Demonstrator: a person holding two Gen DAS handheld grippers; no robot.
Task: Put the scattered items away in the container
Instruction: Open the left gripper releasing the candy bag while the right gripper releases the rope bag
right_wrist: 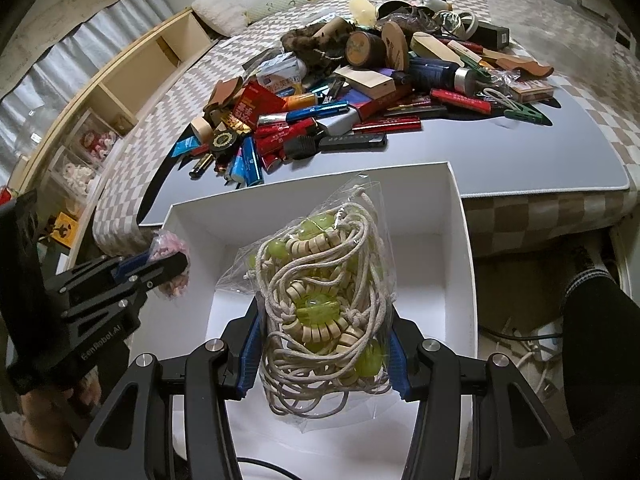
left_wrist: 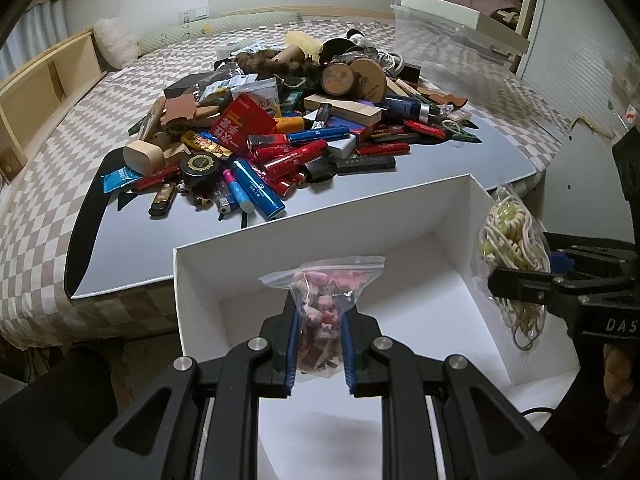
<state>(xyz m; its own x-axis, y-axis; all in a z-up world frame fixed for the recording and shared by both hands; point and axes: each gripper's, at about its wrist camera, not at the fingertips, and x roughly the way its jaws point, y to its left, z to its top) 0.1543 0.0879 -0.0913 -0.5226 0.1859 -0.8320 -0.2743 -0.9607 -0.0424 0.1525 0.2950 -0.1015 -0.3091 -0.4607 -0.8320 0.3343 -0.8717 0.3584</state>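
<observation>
My left gripper [left_wrist: 319,312] is shut on a clear zip bag of pink beads [left_wrist: 324,304], held above the open white box [left_wrist: 320,216]. That same bag of pink beads [right_wrist: 170,250] and the left gripper [right_wrist: 176,266] show at the left of the right wrist view. My right gripper [right_wrist: 324,312] is shut on a clear bag of cream cord and green beads [right_wrist: 320,300], also over the white box [right_wrist: 312,176]. The cord bag [left_wrist: 514,248] hangs at the box's right wall in the left wrist view, pinched by the right gripper [left_wrist: 520,280]. The box interior looks bare.
A heap of scattered items [left_wrist: 280,120], with lighters, red and blue tubes, wooden blocks and round tins, lies on a grey mat [left_wrist: 400,184] on a checkered bed [left_wrist: 60,168]. A clear plastic bin [left_wrist: 452,44] stands at the back right. Wooden shelves [right_wrist: 132,76] run along the left.
</observation>
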